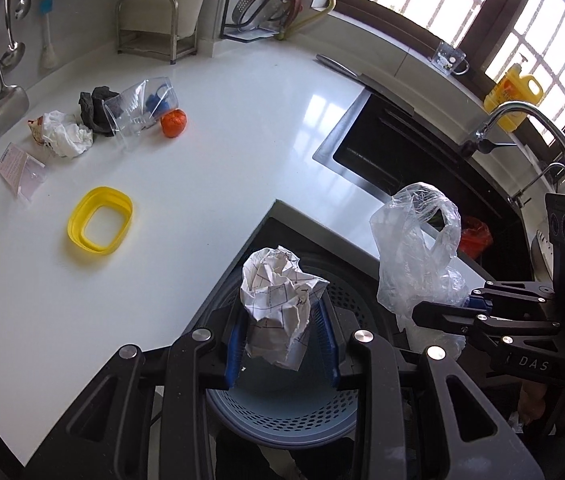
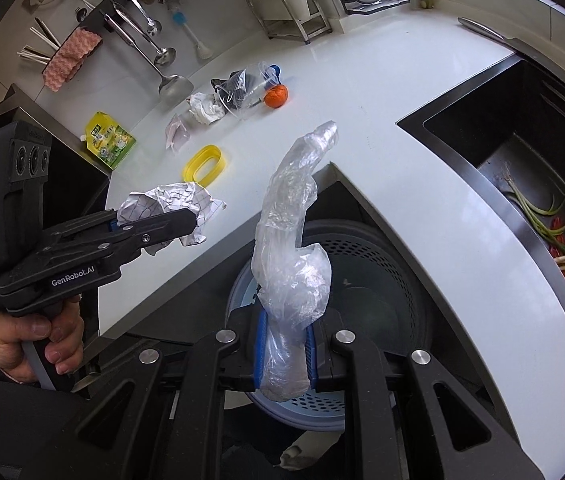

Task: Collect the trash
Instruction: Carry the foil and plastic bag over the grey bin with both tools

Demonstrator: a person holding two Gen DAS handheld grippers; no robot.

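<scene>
My left gripper (image 1: 282, 344) is shut on a crumpled sheet of squared paper (image 1: 278, 304), held over the perforated grey-blue bin (image 1: 302, 416) below the counter's corner. My right gripper (image 2: 284, 344) is shut on a clear plastic bag (image 2: 290, 264) that sticks up over the same bin (image 2: 362, 280). In the right wrist view the left gripper (image 2: 186, 224) with the crumpled paper (image 2: 170, 200) hangs to the left, over the counter's edge. In the left wrist view the right gripper (image 1: 434, 312) and the plastic bag (image 1: 414, 252) are at the right.
On the white counter (image 1: 222, 128) lie a yellow ring lid (image 1: 100, 220), a white paper wad (image 1: 64, 134), a dark rag (image 1: 96, 108), a clear zip bag (image 1: 142, 108), an orange (image 1: 173, 123) and a yellow pouch (image 2: 110, 140). The black sink (image 2: 522, 152) holds green onions (image 2: 542, 216).
</scene>
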